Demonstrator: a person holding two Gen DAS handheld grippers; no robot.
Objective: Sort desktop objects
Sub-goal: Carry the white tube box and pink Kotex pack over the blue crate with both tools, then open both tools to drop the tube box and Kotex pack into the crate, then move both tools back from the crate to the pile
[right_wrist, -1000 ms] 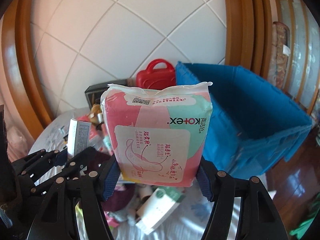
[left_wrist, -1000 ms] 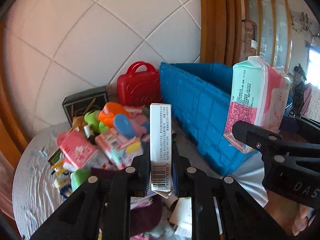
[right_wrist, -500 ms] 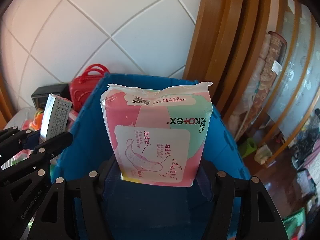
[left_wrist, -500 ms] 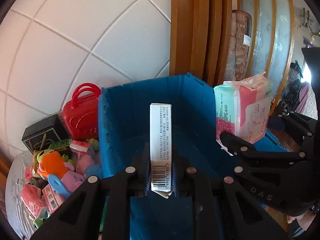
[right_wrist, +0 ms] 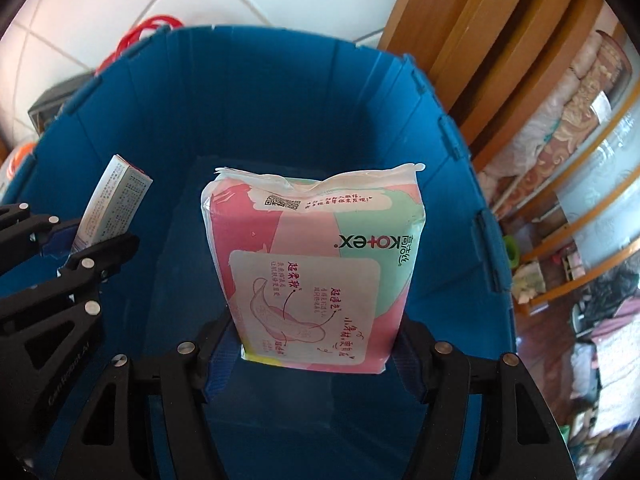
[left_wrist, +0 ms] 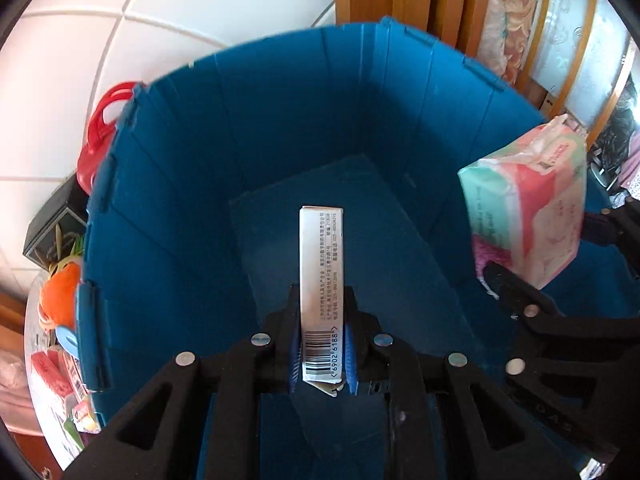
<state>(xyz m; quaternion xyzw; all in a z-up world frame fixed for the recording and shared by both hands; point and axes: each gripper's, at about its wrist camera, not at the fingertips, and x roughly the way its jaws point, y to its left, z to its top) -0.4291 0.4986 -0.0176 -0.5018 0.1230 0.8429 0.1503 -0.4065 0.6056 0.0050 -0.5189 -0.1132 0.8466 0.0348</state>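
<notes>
Left gripper (left_wrist: 322, 344): clamping a slim white carton (left_wrist: 321, 276), long axis pointing away from the jaws.
Right gripper (right_wrist: 316, 344): gripping a pink pad pack (right_wrist: 316, 276).
Relation: both are hanging over the blue crate (left_wrist: 168, 184), floor directly below.
Views: the right wrist view is showing the pack's printed face.

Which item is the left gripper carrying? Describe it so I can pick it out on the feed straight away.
Find the big blue bin; both grippers hang over its bare inside. The left gripper clamps a slim white carton by its lower end. Its narrow shape and barcode set it apart from the wide, soft pink-and-green pack held by the right gripper.
</notes>
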